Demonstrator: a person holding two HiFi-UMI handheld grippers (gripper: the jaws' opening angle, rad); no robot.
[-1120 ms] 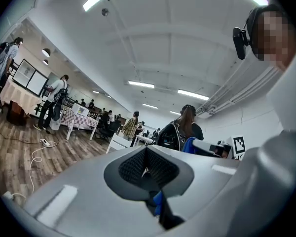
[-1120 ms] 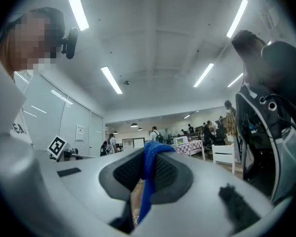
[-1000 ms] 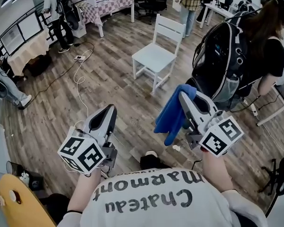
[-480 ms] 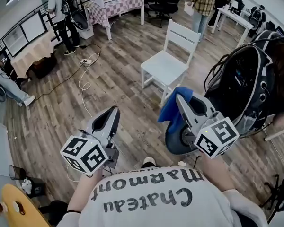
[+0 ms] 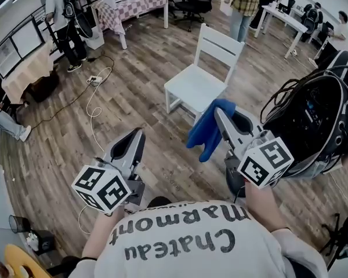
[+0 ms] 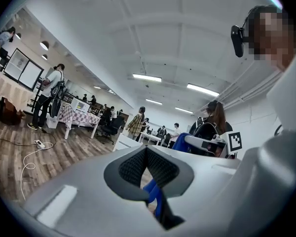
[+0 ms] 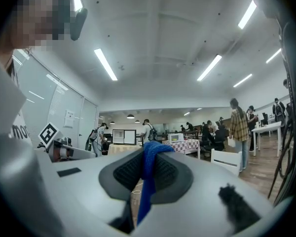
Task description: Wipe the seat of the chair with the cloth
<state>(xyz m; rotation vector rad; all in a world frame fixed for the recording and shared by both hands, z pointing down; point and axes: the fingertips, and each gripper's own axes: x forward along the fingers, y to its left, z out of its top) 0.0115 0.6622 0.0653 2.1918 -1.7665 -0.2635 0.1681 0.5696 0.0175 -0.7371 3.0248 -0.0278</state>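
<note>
We stand on a wood-plank floor, and ahead of us the white chair stands on it, its seat towards us and its slatted back on the far side. At our right a black backpack shows close beside our right arm. We hold the left gripper low at our left, well apart from the chair, its fingers pressed together with nothing between them. We hold the right gripper raised on the near side of the chair, not touching it, its fingers pinching the blue cloth. The cloth bunches over the fingertips and hangs in loose folds on the gripper's left, clear of the seat
</note>
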